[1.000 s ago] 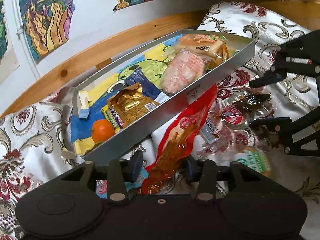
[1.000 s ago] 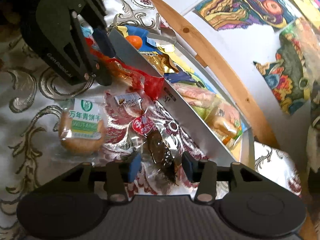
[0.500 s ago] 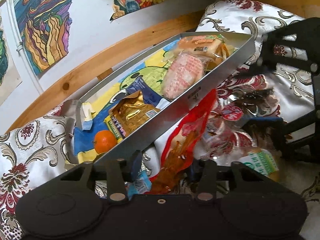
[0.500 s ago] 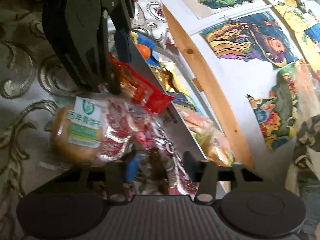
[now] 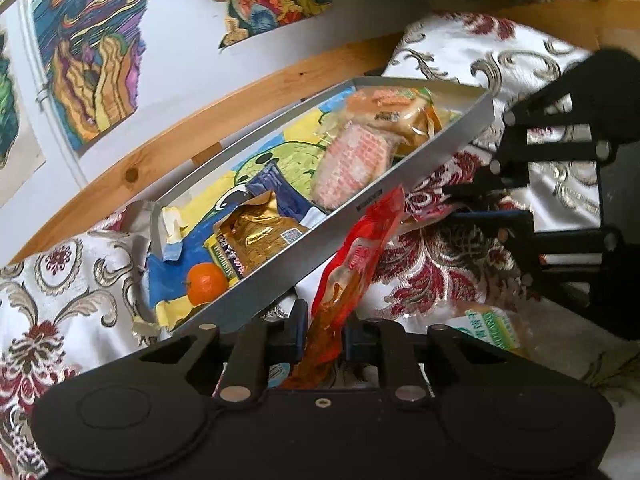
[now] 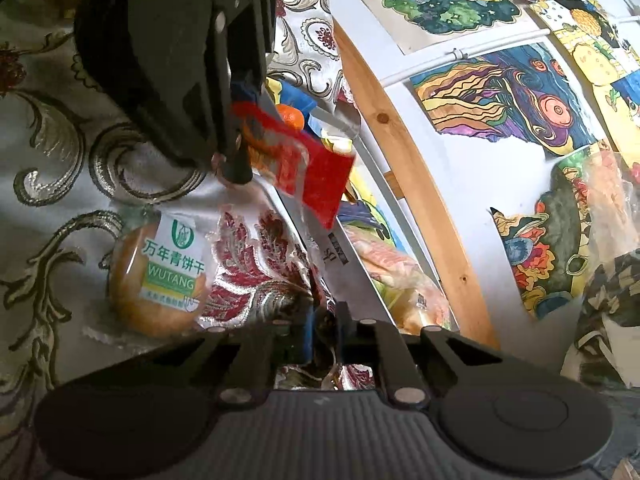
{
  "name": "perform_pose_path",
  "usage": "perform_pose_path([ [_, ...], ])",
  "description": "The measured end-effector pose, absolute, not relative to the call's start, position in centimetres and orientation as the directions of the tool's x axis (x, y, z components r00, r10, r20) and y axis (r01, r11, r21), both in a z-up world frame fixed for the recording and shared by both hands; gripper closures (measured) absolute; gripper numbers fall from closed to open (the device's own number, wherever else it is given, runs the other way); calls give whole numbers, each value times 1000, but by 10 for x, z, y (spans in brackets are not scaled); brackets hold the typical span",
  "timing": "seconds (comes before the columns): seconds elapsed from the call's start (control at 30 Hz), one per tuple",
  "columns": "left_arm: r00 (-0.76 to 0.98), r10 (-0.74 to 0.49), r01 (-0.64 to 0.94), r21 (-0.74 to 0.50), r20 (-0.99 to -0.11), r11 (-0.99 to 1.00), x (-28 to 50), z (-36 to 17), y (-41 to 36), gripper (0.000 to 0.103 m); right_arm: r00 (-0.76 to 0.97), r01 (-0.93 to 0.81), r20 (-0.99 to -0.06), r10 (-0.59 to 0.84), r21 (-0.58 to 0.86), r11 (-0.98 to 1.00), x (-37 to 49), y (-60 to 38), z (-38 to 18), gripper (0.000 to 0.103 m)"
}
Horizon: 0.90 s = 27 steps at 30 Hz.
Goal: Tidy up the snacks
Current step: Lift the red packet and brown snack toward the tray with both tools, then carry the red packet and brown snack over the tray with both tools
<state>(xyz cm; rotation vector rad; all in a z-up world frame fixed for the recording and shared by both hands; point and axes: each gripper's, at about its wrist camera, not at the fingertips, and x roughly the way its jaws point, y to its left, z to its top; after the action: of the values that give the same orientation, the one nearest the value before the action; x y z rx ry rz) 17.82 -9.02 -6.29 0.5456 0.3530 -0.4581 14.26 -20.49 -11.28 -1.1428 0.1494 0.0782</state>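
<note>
Left gripper (image 5: 323, 334) pinched the lower end of the red snack packet (image 5: 354, 264), lifted so its top leaned over the near wall of the metal tray (image 5: 420, 164), presumably to clear that wall. Right gripper (image 6: 323, 330) fingers were pressed together on a dark snack (image 6: 325, 326), partly hidden. The tray already held an orange (image 5: 206, 283), gold packet (image 5: 256, 240) and pastries (image 5: 352, 160). A round biscuit pack (image 6: 160, 280) lay on the patterned cloth (image 6: 52, 152); the wall stood in the way.
</note>
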Motion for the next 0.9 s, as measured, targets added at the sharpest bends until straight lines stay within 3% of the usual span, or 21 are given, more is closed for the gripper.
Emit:
perform_pose_path([
  [0.33, 830, -339, 474, 240, -444, 847, 160, -36, -73, 88, 994, -93, -109, -9, -885, 456, 127, -204, -89, 91],
  [0.9, 813, -394, 353, -175, -428, 919, 143, -1, -23, 90, 999, -31, -45, -10, -820, 572, 96, -195, -47, 91],
])
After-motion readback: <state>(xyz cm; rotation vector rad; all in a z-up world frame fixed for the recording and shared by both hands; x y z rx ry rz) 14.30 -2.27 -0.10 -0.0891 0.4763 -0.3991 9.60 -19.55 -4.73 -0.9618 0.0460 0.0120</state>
